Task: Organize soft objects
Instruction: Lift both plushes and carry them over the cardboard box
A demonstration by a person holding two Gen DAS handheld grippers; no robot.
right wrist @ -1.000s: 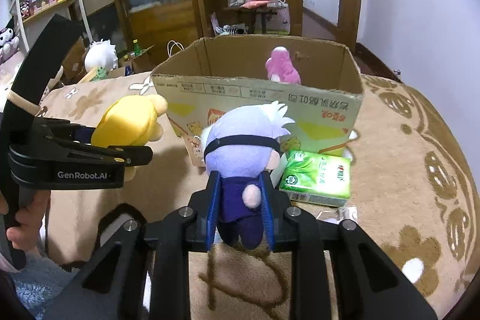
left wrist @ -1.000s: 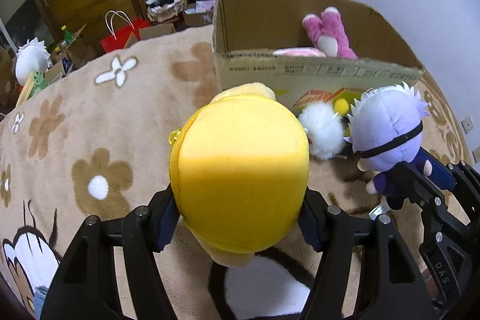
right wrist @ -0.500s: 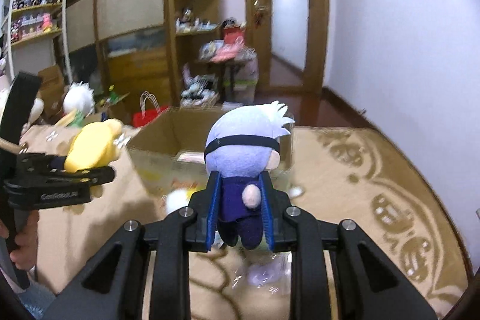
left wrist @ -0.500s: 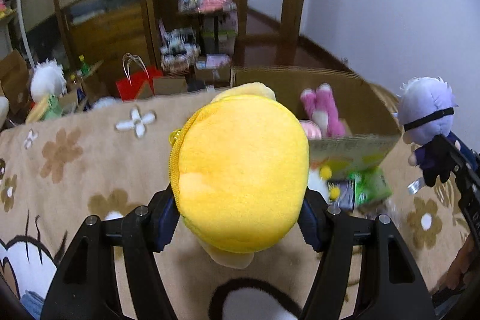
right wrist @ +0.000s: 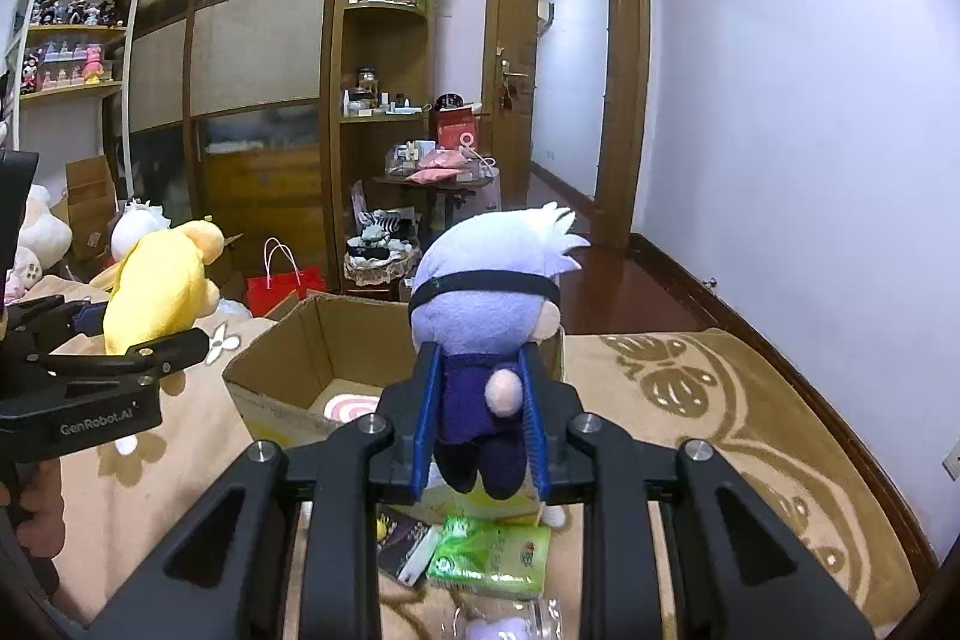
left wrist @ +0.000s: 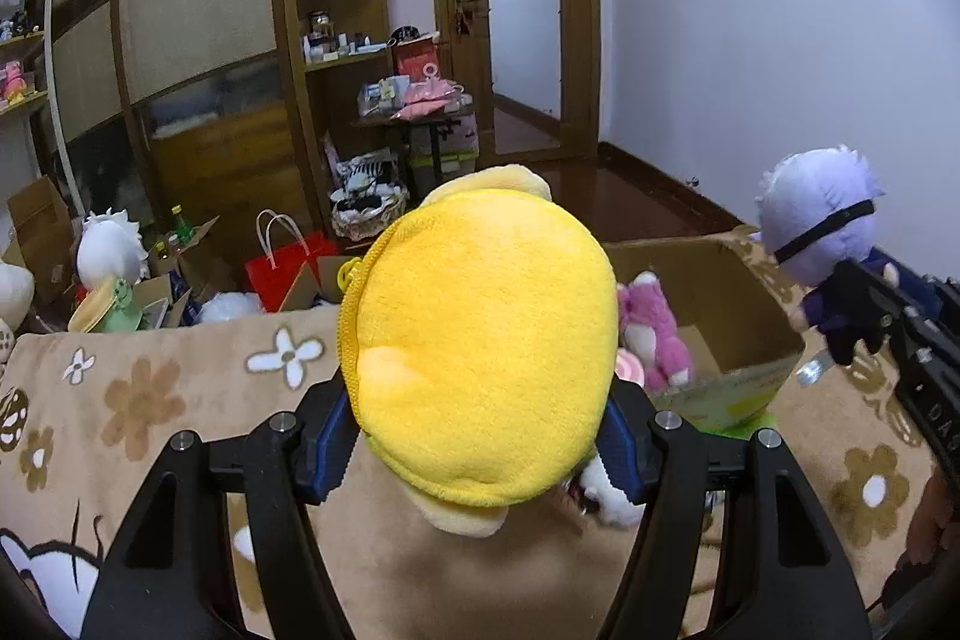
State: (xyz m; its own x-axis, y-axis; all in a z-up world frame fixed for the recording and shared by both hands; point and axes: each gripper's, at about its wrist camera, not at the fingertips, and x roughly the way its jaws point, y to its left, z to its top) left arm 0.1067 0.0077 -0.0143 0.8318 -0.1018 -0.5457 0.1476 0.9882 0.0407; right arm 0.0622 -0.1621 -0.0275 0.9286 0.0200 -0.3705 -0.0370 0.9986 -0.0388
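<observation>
My left gripper (left wrist: 474, 436) is shut on a yellow plush toy (left wrist: 480, 340), held in the air above the bed; it also shows in the right wrist view (right wrist: 159, 295). My right gripper (right wrist: 480, 430) is shut on a lilac-haired doll in dark clothes (right wrist: 486, 322), held above the near edge of an open cardboard box (right wrist: 288, 364). The doll shows at the right of the left wrist view (left wrist: 822, 232). The box (left wrist: 738, 292) holds a pink plush (left wrist: 648, 334) and a pink-and-white swirl item (right wrist: 351, 406).
A green tissue pack (right wrist: 492, 550) and a dark packet (right wrist: 399, 532) lie on the brown flower-pattern blanket (left wrist: 150, 400) in front of the box. A white fluffy toy (left wrist: 606, 490) lies under the yellow plush. Shelves, a red bag (left wrist: 282, 268) and clutter stand beyond the bed.
Both grippers have risen with their toys. The box now sits lower in both views and I look down into it from above.
</observation>
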